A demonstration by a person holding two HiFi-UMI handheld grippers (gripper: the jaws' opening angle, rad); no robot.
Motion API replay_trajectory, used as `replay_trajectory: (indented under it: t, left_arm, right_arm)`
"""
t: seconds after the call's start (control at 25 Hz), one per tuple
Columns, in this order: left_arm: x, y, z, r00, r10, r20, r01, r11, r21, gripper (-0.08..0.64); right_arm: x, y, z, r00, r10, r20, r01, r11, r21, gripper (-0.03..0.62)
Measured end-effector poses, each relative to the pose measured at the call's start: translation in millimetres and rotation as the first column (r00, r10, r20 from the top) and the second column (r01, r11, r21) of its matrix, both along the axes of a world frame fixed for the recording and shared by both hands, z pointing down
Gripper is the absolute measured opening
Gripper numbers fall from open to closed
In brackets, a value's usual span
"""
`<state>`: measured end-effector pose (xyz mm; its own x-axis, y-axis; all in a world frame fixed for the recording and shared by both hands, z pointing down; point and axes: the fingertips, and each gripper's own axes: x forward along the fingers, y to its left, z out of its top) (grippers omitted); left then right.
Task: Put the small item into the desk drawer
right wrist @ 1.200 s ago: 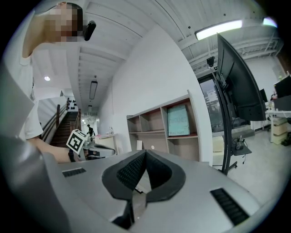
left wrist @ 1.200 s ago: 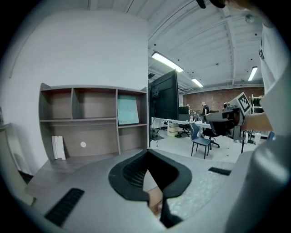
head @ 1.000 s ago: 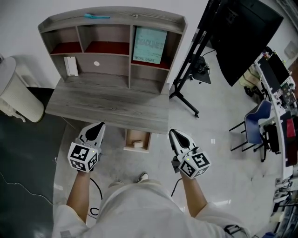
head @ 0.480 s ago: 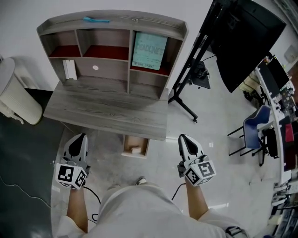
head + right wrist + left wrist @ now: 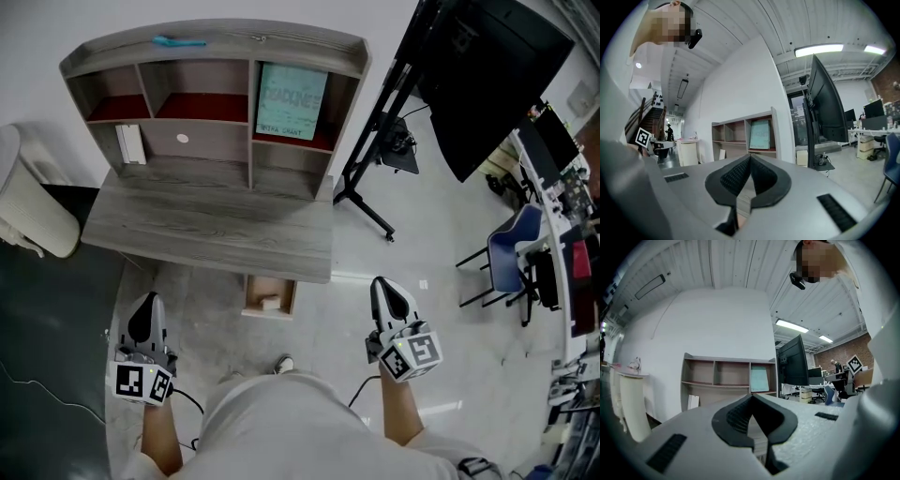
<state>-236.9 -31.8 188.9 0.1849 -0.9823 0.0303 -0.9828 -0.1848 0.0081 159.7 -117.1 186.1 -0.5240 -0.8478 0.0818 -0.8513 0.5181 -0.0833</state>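
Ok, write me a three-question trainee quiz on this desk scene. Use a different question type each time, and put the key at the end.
1. True or false: the small pale item lies inside the open light-wood drawer under the grey wood-grain desk.
2. Where does the teal book stand? A: in the right-hand compartment of the grey hutch. B: flat on the desktop. C: in the drawer.
3. Fill the gap: the left gripper and the right gripper are both clear of the desk, with jaws ____ and nothing between them.

Key: 1 true; 2 A; 3 shut.
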Motion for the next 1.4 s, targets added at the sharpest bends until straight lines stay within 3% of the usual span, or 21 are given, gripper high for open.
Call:
replay_trajectory:
  t: [0.12,0.32,0.64,1.08,1.4]
  left_arm:
    - [15.9,0.3,6.8,0.999,0.030,-0.038,-0.030,0.999,-0.014,0.005]
    - [22.6,-4.2,-5.9,0.997,0.076,-0.027,-0.076,0.997,0.007,0.005]
    - [9.6,5.5,-11.3,0.997,0.075,-0.028,-0.075,0.997,0.012,0.005]
    - [-4.8,21.7,-6.9,0.996,0.080,-0.047,-0.080,0.997,-0.003,0.005]
    - [-7.7,18.5,-2.0,0.993,0.105,-0.055,-0.105,0.994,0.004,0.005]
  right_arm:
    - [-3.7,-2.6,-2.8,1.000,0.004,0.006,-0.004,1.000,0.005,-0.002]
    - [-21.4,-1.4,-16.3,1.000,-0.019,0.010,0.018,0.999,0.040,-0.002]
    - [-44.6,11.5,-10.6,0.999,-0.036,0.035,0.036,0.999,0.006,-0.002]
    - [-72.3,23.3,-7.5,0.998,-0.055,-0.005,0.055,0.998,-0.007,-0.002]
    - [-83.3,28.4,-11.7,0.999,-0.049,-0.006,0.049,0.998,0.050,-0.002]
